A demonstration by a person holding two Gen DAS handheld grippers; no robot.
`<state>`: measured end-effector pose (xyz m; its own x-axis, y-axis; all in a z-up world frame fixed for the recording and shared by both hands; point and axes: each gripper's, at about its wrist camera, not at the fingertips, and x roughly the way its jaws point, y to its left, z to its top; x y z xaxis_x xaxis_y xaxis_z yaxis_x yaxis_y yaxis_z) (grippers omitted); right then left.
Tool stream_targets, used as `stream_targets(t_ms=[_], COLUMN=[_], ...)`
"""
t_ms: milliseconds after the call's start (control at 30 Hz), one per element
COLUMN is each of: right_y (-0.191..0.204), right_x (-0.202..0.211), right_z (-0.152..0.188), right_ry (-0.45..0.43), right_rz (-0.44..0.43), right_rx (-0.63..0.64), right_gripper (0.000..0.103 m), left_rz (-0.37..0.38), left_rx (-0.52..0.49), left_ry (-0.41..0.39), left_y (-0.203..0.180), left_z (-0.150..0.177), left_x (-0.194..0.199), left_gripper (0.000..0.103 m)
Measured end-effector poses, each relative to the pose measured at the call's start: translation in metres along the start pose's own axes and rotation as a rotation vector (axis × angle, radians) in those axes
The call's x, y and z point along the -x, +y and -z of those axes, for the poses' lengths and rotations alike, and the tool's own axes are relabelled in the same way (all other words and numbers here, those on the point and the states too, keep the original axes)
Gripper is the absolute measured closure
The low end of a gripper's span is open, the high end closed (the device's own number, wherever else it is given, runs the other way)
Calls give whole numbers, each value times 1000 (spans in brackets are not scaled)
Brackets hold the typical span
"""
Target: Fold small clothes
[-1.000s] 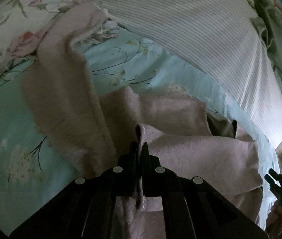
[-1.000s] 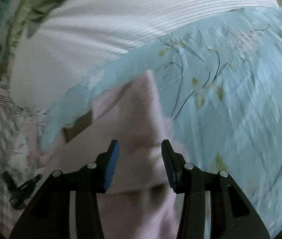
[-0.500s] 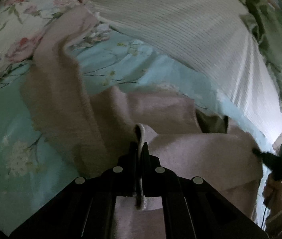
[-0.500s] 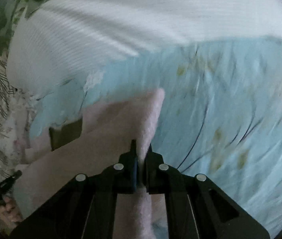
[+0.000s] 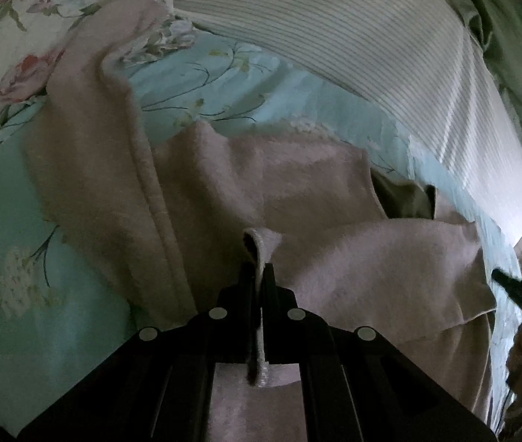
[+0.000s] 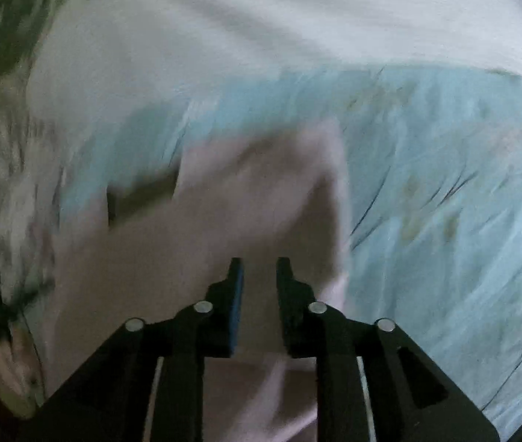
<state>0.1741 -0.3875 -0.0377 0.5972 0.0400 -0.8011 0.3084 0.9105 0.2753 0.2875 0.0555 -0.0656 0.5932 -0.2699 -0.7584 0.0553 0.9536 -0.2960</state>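
Observation:
A fuzzy pale pink garment [image 5: 297, 191] lies partly folded on a light blue floral bedsheet [image 5: 10, 221]. One long part of it runs up to the far left. My left gripper [image 5: 259, 269] is shut on a hem of the garment near its middle. In the right wrist view the same pink garment [image 6: 246, 199] lies below my right gripper [image 6: 259, 269], whose jaws stand slightly apart over the cloth with nothing held. The right gripper also shows at the right edge of the left wrist view [image 5: 518, 291]. A dark patch [image 5: 400, 199] shows at the garment's far side.
A white striped blanket [image 5: 371, 37] lies across the back of the bed, also in the right wrist view [image 6: 261, 29]. A green leafy pillow [image 5: 511, 55] sits at the far right. A floral white sheet part [image 5: 10, 18] is at the far left.
My right gripper closed on the garment's edge half a second ago and has now opened and let it go. My left gripper stays shut on the hem, nearly still.

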Motion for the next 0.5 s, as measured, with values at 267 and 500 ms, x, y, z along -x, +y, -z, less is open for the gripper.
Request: stream_targets(t_ms=[267, 500], right_y=[-28, 17], right_x=[26, 50], right_z=[12, 42], right_ry=[-57, -65], right_rz=[81, -111], right_rx=[-132, -97], right_gripper=[100, 98], left_rz=[-11, -16], left_rx=[-14, 24], left_ry=[42, -1], left_y=[0, 24], left_z=[2, 5], left_x=[2, 34], left_gripper=[99, 76])
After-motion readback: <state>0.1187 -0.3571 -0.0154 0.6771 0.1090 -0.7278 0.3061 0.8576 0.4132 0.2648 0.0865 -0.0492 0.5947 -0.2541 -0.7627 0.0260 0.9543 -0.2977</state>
